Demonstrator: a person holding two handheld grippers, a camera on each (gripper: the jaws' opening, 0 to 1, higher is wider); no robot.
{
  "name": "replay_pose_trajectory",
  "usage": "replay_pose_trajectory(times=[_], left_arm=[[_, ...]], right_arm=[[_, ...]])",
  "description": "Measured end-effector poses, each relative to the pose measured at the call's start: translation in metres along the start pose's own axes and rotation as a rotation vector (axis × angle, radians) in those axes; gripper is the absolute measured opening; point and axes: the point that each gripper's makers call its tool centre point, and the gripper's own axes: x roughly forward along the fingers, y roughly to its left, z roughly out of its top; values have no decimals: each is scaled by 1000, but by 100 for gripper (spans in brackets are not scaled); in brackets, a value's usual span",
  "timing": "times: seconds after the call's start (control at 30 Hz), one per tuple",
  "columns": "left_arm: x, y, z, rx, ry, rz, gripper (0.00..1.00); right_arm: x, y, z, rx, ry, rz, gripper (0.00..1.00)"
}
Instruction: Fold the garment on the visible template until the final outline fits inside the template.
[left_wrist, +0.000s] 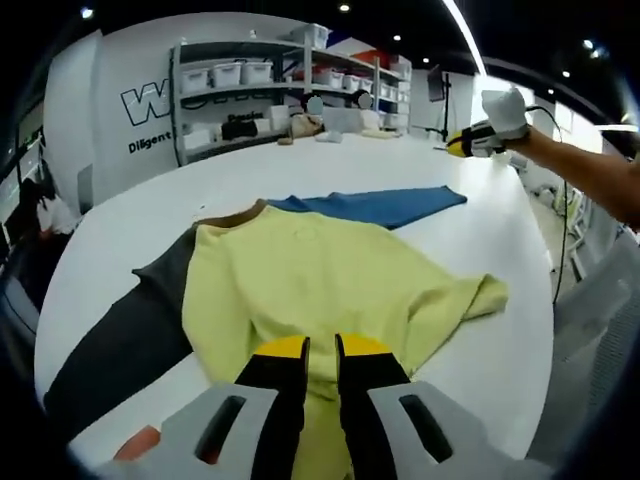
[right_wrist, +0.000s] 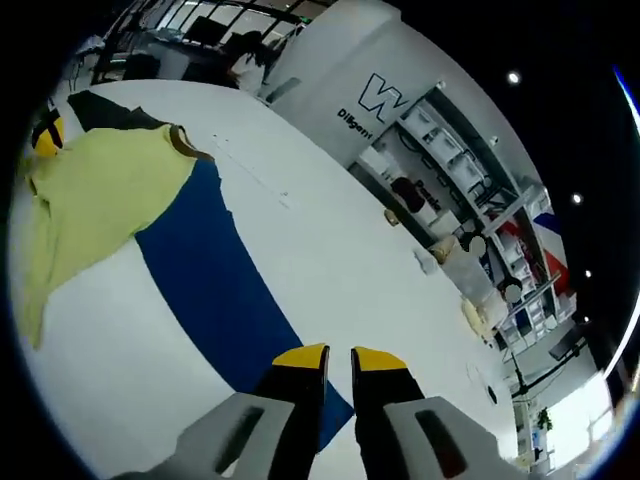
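Lying across the white worktop (left_wrist: 480, 300) is a pale yellow garment (left_wrist: 320, 290), spread mostly flat with its brown collar (left_wrist: 235, 215) toward the far side. It sits on a template with a dark grey panel (left_wrist: 120, 340) showing to one side and a blue panel (left_wrist: 385, 205) reaching out beyond the collar.

In the left gripper view, the left tongs (left_wrist: 321, 350) rise over the garment's near edge, their yellow-tipped jaws close together with only a narrow gap; whether they pinch the cloth I cannot tell. One sleeve (left_wrist: 480, 298) lies bunched toward the worktop's edge. The right tongs (left_wrist: 470, 142) appear in this view too, held in a white-gloved hand (left_wrist: 505, 115) well above the far part of the worktop, apart from the garment.

In the right gripper view, the right tongs (right_wrist: 338, 365) hover over the end of the blue panel (right_wrist: 215, 290), jaws nearly closed with a slim gap and nothing visibly between them. The garment (right_wrist: 95, 195) lies farther off, with the left tongs (right_wrist: 45, 135) at its far edge.

Shelving (left_wrist: 290, 85) with bins stands behind the worktop against a white wall (left_wrist: 135, 90) bearing lettering.
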Motion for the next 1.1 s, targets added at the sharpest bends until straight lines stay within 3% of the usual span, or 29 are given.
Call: replay_pose_trajectory(times=[0.1,0.3,0.43,0.6,0.87,1.1], left_arm=[[-8,2,-1,3,2,8,8],[-29,1,-12,7,32,22,9],[-42,-4,-20,1,50,19,9],[-55,-12,-27,5,68,8,9],[-70,-19,-42,7,102,-13,9],[-81,-21,-67,23,177,-7,9]], right_arm=[[-2,25,4,12,-13,74,5],[-19,65,9,5,-28,154,5],[-32,105,7,2,-26,241,5],[-49,139,10,1,-37,320,5],[-72,180,14,1,-53,427,5],[-85,206,20,-12,-61,505,6]])
